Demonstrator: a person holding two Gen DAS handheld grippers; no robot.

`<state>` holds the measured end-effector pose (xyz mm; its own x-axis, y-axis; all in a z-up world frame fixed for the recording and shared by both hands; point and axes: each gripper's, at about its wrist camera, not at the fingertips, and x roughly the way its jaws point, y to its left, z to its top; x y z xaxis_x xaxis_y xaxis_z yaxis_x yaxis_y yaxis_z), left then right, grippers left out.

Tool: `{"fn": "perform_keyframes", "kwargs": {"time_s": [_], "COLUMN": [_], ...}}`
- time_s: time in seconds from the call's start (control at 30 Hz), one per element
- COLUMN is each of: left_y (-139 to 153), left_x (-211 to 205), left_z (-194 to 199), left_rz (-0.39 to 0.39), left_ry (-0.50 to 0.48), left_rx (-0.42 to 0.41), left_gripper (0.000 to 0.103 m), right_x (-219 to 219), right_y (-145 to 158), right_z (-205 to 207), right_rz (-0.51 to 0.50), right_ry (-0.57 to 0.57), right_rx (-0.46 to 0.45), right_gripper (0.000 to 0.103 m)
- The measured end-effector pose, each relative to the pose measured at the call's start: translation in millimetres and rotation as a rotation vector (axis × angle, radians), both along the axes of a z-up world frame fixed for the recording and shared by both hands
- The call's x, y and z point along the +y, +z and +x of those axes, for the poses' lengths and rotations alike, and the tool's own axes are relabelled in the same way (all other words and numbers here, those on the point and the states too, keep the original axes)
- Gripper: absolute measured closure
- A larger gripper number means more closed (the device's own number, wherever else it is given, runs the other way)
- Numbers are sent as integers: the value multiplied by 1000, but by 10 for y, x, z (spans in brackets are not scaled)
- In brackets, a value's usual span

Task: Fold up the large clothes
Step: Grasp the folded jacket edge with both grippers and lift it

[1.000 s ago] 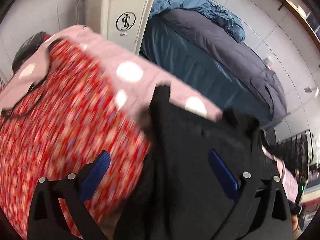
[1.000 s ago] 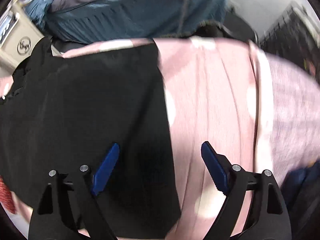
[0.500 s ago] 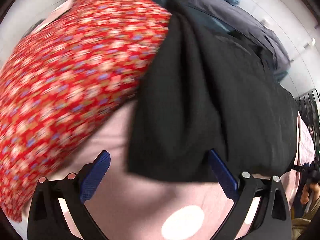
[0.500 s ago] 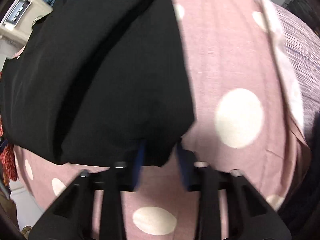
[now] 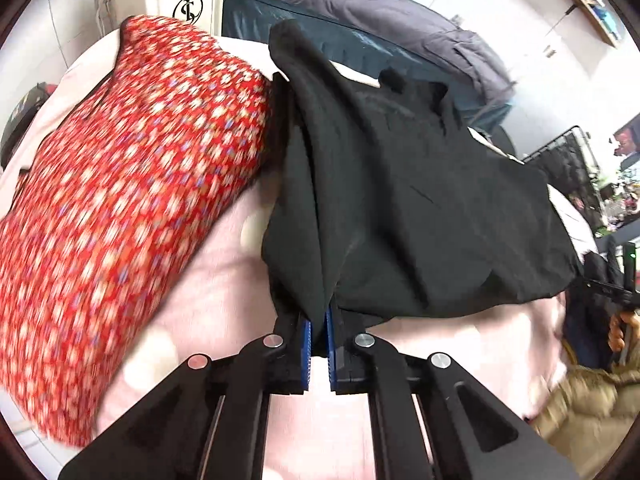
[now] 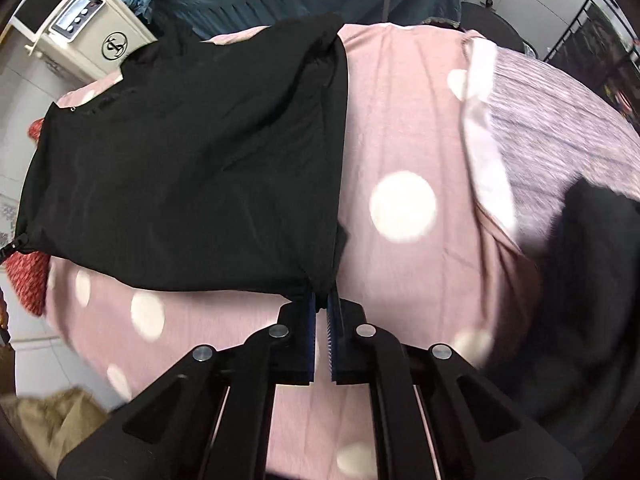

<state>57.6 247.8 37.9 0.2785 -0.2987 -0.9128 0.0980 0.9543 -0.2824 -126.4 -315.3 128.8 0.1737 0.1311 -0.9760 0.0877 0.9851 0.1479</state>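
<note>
A large black garment (image 5: 400, 200) lies on a pink sheet with white dots (image 5: 208, 312). My left gripper (image 5: 319, 320) is shut on the garment's near left corner, where the cloth bunches into a fold. In the right wrist view the same black garment (image 6: 192, 168) is spread out, and my right gripper (image 6: 321, 304) is shut on its near right corner. The near hem hangs slightly raised between the two grippers.
A red flowered garment (image 5: 128, 208) lies left of the black one. A lilac knitted cloth (image 6: 560, 120) and a dark item (image 6: 592, 280) lie at the right. A blue bed (image 5: 360, 40) and a white cabinet (image 6: 108, 44) stand behind.
Both grippers were open above the cloth a second ago. The right one closed on the near hem first, then the left one closed on its corner.
</note>
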Motion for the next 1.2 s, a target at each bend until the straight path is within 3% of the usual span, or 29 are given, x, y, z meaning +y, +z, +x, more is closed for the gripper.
{"fn": "perform_keyframes", "kwargs": {"time_s": [0.07, 0.17, 0.33, 0.4, 0.43, 0.5, 0.57, 0.63, 0.7, 0.8, 0.9, 1.0, 1.03, 1.07, 1.1, 1.13, 1.2], "left_y": [-21, -264, -1013, -1072, -1017, -790, -482, -262, -176, -248, -391, -589, -630, -687, -758, -772, -711], "left_x": [91, 190, 421, 473, 481, 556, 607, 699, 739, 426, 269, 22, -27, -16, -58, -79, -128], "left_z": [-219, -558, -982, -930, -897, -802, -706, -576, -312, 183, 581, 930, 1010, 1067, 1165, 1224, 1322], "left_rz": [-18, -9, -9, -16, 1, 74, 132, 88, 36, 60, 109, 161, 210, 233, 246, 253, 303], "left_ry": [8, -2, 95, 134, 138, 137, 164, 207, 250, 238, 240, 235, 230, 217, 189, 175, 140], "left_rx": [36, 122, 305, 316, 300, 237, 129, 37, 12, -9, 7, 33, 41, 53, 88, 94, 49], "left_gripper": [97, 97, 96, 92, 87, 63, 26, 21, 18, 18, 18, 18, 30, 69, 84, 91, 95], "right_x": [-15, -67, -233, -243, -249, -306, -351, -354, -325, -243, 33, 253, 267, 265, 253, 242, 154], "right_y": [25, -167, -790, -959, -934, -745, -558, -389, -399, -541, -621, -736, -770, -841, -909, -916, -847], "right_z": [-195, -607, -1038, -1102, -1104, -1077, -995, -830, -634, -258, 100, 500, 586, 679, 781, 841, 953], "right_rz": [2, 17, 30, -117, -140, -153, -176, -164, -92, 4, -31, -84, -100, -97, -82, -88, -138], "right_ry": [4, -3, -82, -78, -66, -66, -81, -97, -128, -147, -99, -63, -67, -70, -60, -47, -47], "right_rx": [35, 109, 255, 314, 299, 234, 165, 73, 64, 62, 33, 29, 42, 65, 89, 92, 50], "right_gripper": [99, 99, 99, 98, 97, 88, 35, 30, 30, 30, 32, 49, 74, 98, 100, 101, 101]}}
